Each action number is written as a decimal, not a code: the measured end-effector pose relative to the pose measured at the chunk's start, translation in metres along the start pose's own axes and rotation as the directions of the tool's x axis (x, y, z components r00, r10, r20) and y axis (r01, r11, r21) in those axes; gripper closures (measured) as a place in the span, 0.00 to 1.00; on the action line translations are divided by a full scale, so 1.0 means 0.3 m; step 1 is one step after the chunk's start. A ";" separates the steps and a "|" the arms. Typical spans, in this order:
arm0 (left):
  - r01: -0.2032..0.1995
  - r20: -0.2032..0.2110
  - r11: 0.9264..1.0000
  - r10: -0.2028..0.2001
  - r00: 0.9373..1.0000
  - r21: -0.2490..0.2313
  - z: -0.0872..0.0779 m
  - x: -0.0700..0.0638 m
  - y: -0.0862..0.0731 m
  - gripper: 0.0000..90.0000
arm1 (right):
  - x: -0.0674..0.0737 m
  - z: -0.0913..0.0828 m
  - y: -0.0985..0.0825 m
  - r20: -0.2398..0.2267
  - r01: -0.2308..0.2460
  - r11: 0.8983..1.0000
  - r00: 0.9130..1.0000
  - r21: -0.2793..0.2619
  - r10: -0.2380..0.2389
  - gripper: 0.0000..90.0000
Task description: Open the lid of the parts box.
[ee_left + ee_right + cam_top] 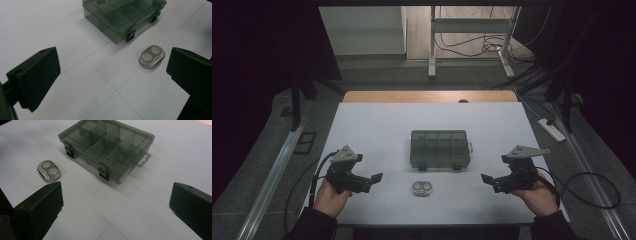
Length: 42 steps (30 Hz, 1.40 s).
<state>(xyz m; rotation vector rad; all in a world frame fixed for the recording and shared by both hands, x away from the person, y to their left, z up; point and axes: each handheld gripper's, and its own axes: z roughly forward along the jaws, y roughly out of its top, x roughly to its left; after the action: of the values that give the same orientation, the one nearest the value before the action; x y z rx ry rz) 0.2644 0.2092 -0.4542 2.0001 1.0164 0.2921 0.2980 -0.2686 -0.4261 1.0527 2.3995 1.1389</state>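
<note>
A smoky transparent compartment box (pixel 440 148) with two black latches lies closed at the middle of the white table; it also shows in the left gripper view (pixel 122 17) and the right gripper view (pixel 107 147). In front of it lies a small clear oval case (pixel 421 188) with two round white pieces inside (pixel 152 56) (pixel 49 170). My left gripper (pixel 371 181) hovers open at the front left, pointing toward the case. My right gripper (pixel 490 181) hovers open at the front right, facing inward. Nothing sits between either pair of jaws.
The white table sheet (pixel 377 125) carries faint grid lines; a wooden strip (pixel 429 96) runs along its far edge. A cable (pixel 592 190) loops on the floor at right. A power strip (pixel 552 130) and a metal frame (pixel 472 40) stand beyond the table.
</note>
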 end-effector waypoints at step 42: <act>-0.066 0.089 0.996 0.060 0.994 0.060 0.227 -0.012 0.141 0.00 | -0.022 0.192 0.099 -0.044 -0.010 0.996 0.999 0.088 0.014 0.00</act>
<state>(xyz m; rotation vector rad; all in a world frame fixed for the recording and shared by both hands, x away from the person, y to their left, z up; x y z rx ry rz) 0.3216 0.1536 -0.4625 2.0860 0.9191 0.2072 0.3475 -0.2290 -0.4412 1.0813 2.5015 1.0810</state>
